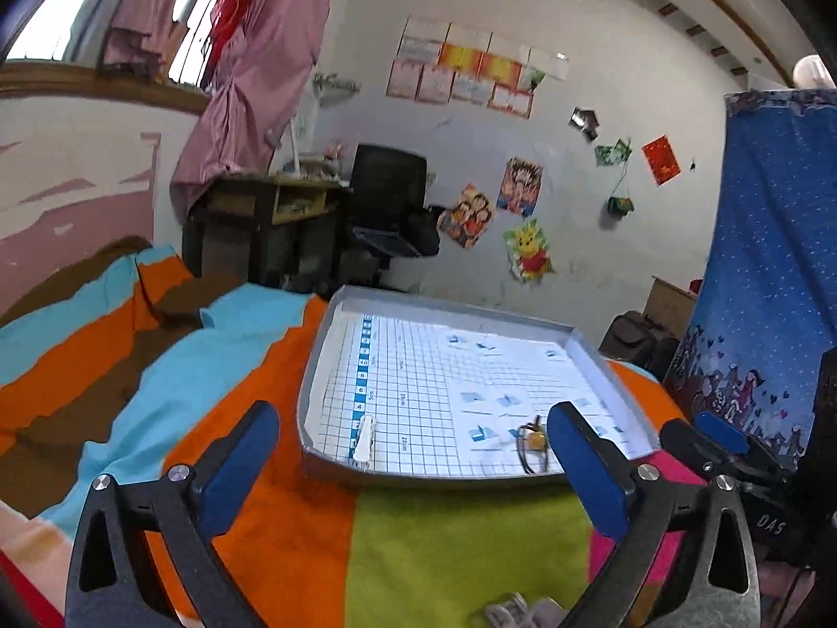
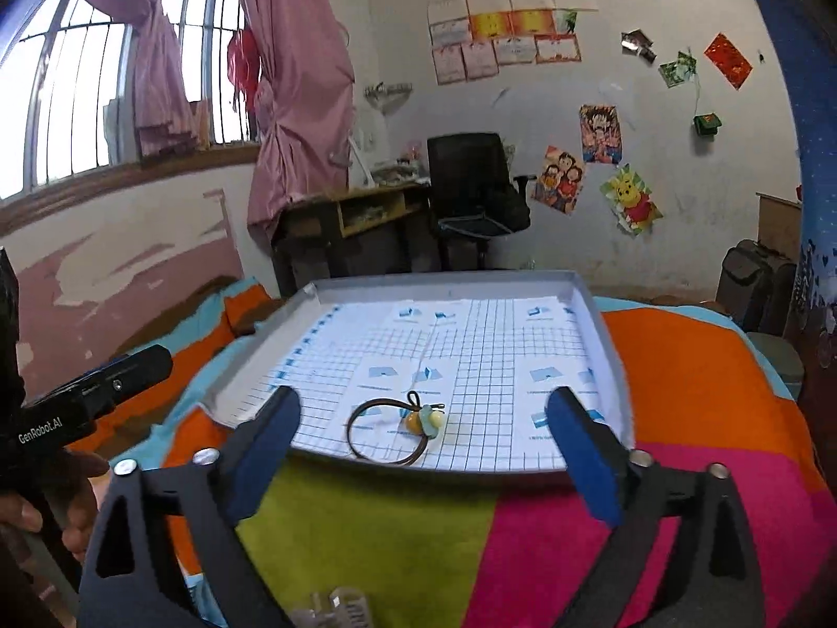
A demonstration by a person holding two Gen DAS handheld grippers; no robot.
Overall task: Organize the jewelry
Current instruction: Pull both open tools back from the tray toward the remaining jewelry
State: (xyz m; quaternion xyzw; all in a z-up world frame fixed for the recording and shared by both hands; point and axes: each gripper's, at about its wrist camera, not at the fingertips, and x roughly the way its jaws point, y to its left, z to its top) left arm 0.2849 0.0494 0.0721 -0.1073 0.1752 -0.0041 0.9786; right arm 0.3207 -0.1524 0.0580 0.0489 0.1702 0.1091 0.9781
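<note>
Hovering wide open, both grippers empty.
Left gripper (image 1: 413, 437), right gripper (image 2: 423, 424); hair tie (image 2: 397, 432) lies lower-centre in tray (image 2: 601, 314).

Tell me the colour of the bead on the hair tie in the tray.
Yellow-orange, beside a pale blue piece; hair tie shows best in the right wrist view.

Tray (image 2: 601, 335): shallow, grey-walled, lined with blue-gridded white paper; lies flat on a striped blanket.

Hair tie (image 2: 389, 432): thin dark-brown cord loop with a small knot, bearing a yellow bead and pale blue charm; lies flat on the grid at the tray's near edge.

Clip (image 1: 364, 441): small, white, elongated; lies flat at the tray's near-left corner, well apart from the hair tie.
</note>
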